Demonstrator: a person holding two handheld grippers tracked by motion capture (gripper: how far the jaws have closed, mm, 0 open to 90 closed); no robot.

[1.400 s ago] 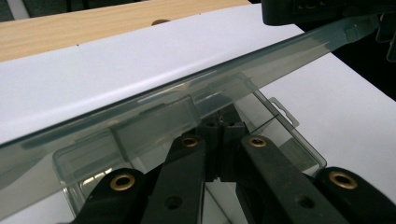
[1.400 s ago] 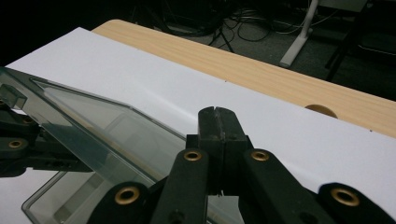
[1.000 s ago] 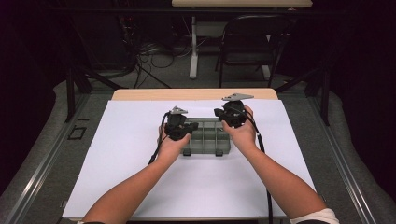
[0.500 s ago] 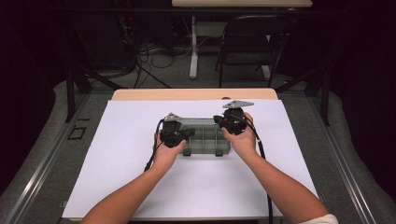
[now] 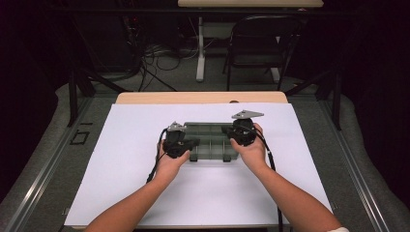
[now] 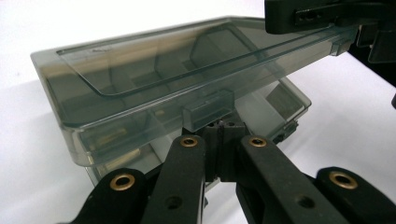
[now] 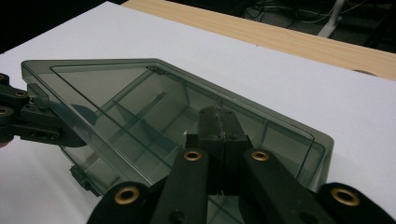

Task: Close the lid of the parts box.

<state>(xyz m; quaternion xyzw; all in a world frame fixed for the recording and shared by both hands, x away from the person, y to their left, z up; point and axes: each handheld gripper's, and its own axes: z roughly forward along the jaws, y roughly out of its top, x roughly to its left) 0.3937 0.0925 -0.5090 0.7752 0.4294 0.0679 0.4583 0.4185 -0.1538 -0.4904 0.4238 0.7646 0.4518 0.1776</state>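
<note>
smoke-grey clear plastic organiser box (image 5: pixel 211 141), split into compartments, lies mid-table on white paper (image 5: pixel 121 164), its lid (image 6: pixel 154 74) lifted. left gripper (image 6: pixel 218 133) closed under the lid's latch tab (image 6: pixel 208 108); right gripper (image 7: pixel 219 126) closed against the lid's edge. compartment contents too dim to make out.

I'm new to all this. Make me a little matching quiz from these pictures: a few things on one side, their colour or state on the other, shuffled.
Things:
1. lid
2. table cover
3. chair
4. left gripper

States:
a. white, flat
b. shut under the lid's front tab
c. smoky clear, partly raised
d. behind the table, on the floor

Pairs: 1-c, 2-a, 3-d, 4-b
</note>
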